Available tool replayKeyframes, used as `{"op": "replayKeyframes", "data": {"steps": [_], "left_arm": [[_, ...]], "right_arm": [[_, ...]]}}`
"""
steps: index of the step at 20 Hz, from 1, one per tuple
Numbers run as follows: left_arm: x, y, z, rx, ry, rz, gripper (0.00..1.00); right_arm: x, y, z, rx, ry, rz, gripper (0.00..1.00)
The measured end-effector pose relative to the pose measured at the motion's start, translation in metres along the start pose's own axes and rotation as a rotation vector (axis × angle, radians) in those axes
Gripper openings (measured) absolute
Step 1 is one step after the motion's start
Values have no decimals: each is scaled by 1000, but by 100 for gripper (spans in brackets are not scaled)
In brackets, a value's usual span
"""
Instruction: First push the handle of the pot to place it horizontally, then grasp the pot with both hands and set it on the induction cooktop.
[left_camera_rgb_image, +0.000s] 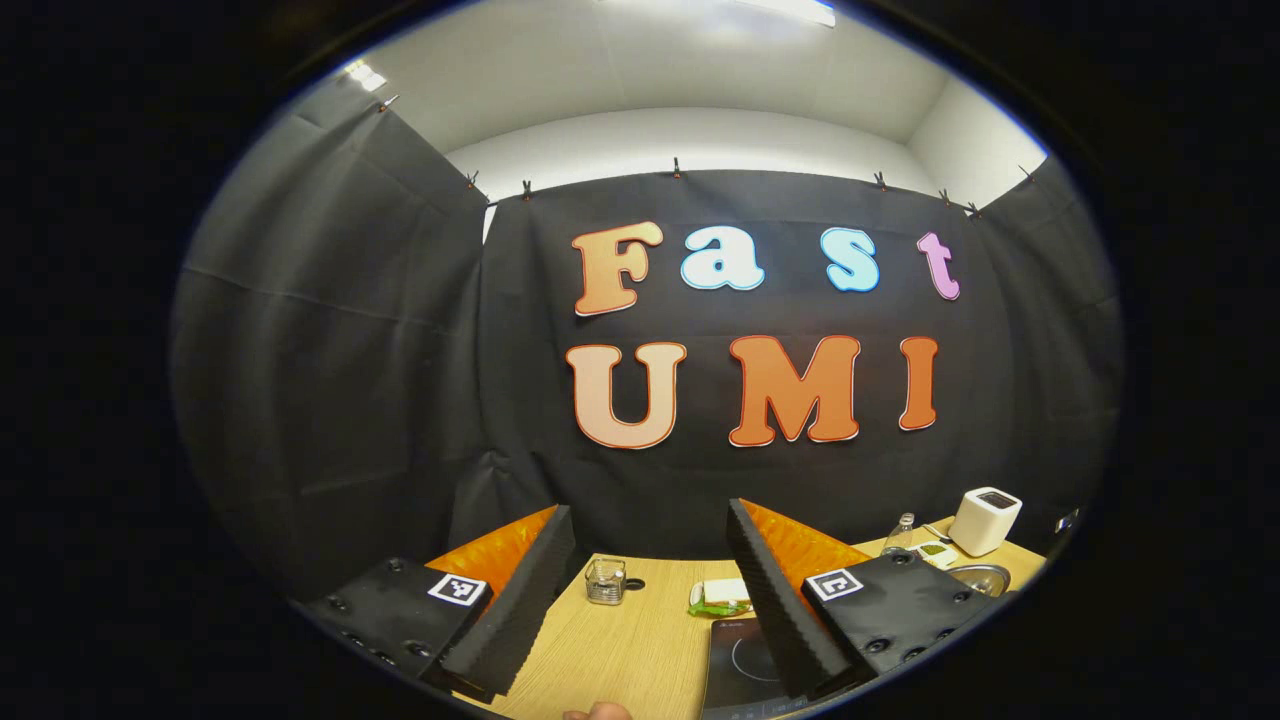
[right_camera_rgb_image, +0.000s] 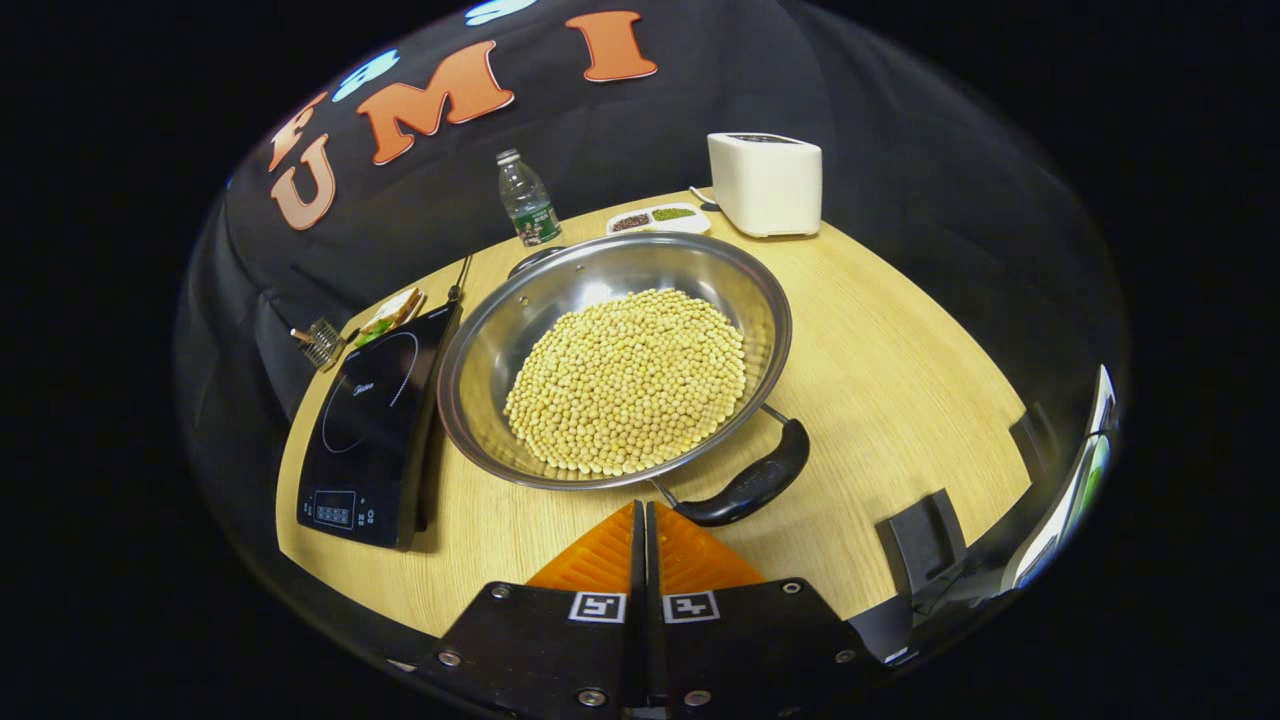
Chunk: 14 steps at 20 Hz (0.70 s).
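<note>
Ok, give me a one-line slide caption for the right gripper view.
Shut right gripper near the black handle of a bean-filled pot beside the cooktop.

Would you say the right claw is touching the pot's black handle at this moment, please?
Cannot tell. In the right gripper view the shut claw points at the near end of the pot's black handle, and its tip meets the handle's outline with neither contact nor gap plain.

A wide, shallow steel pot (right_camera_rgb_image: 615, 360) is seen upright on the wooden bench (right_camera_rgb_image: 900, 380), filled with a heap of pale yellow beans (right_camera_rgb_image: 628, 380). Its black handle (right_camera_rgb_image: 750, 485) is angled toward the near right. The black induction cooktop (right_camera_rgb_image: 372, 430) is laid flat just beside the pot's left rim.
</note>
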<state>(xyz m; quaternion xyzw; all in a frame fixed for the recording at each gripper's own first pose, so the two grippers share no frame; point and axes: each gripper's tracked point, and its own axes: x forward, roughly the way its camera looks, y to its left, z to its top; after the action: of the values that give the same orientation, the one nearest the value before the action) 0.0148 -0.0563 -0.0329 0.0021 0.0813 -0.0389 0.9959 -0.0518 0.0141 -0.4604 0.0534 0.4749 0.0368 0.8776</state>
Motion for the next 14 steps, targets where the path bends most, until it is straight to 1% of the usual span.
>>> {"op": "replayKeyframes", "data": {"steps": [10, 14], "left_arm": [[14, -21, -2, 4, 8, -10, 100], [23, -28, -6, 9, 17, -1, 100]], "right_arm": [[11, -33, 22, 55, -15, -32, 0], [15, -45, 31, 75, -13, -37, 0]]}}
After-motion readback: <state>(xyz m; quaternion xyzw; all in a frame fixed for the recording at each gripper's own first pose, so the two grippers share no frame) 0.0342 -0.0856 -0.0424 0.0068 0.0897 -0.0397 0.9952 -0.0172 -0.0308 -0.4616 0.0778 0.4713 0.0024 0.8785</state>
